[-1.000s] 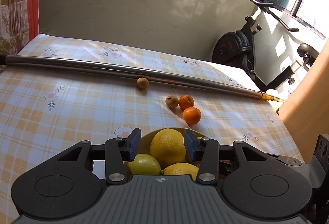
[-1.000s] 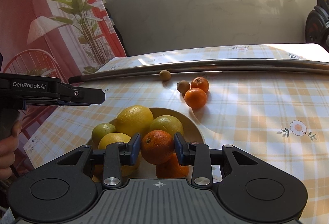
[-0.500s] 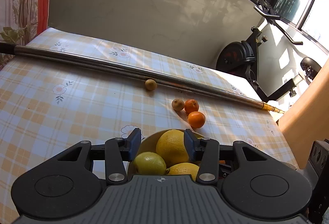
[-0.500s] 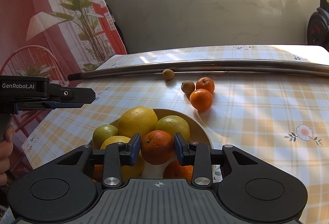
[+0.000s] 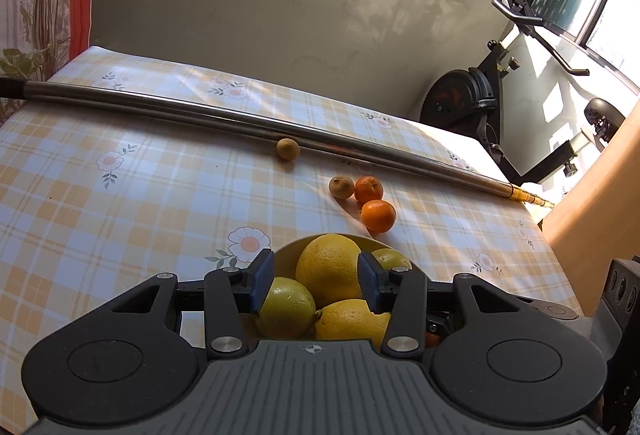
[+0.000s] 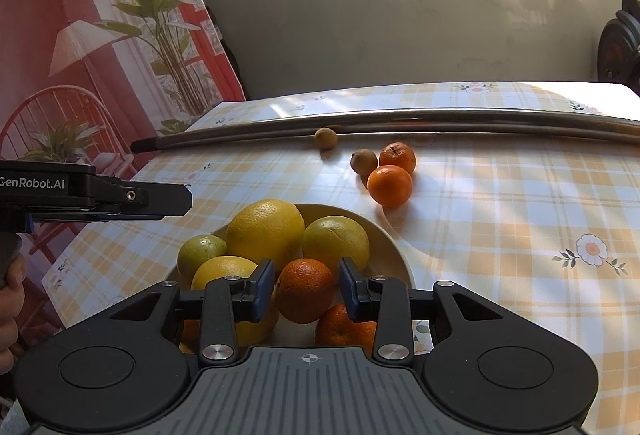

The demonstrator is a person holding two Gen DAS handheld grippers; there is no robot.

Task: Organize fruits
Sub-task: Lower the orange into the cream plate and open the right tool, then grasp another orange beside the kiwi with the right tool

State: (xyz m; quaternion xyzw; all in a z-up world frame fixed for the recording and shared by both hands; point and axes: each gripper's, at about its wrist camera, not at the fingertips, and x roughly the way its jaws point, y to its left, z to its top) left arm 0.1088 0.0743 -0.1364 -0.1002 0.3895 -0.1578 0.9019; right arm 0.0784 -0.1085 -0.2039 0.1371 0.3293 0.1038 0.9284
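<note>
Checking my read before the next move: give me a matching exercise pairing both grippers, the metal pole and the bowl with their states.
1 right gripper
2 left gripper
3 metal pole
4 bowl

A lies across the tablecloth
B open, empty
C shut on an orange
D holds yellow citrus

Pairs: 1-C, 2-B, 3-A, 4-D.

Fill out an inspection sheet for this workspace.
Surface: checked floral tablecloth.
Job's things: bowl holding yellow citrus and oranges; two tangerines and two small brown fruits loose on the cloth.
Clutter: metal pole lying across the table.
Grippers: right gripper shut on an orange over the bowl; left gripper open above the bowl, holding nothing.
Cables: nothing seen.
Surroundings: exercise bike, patterned curtain, pale wall.
</note>
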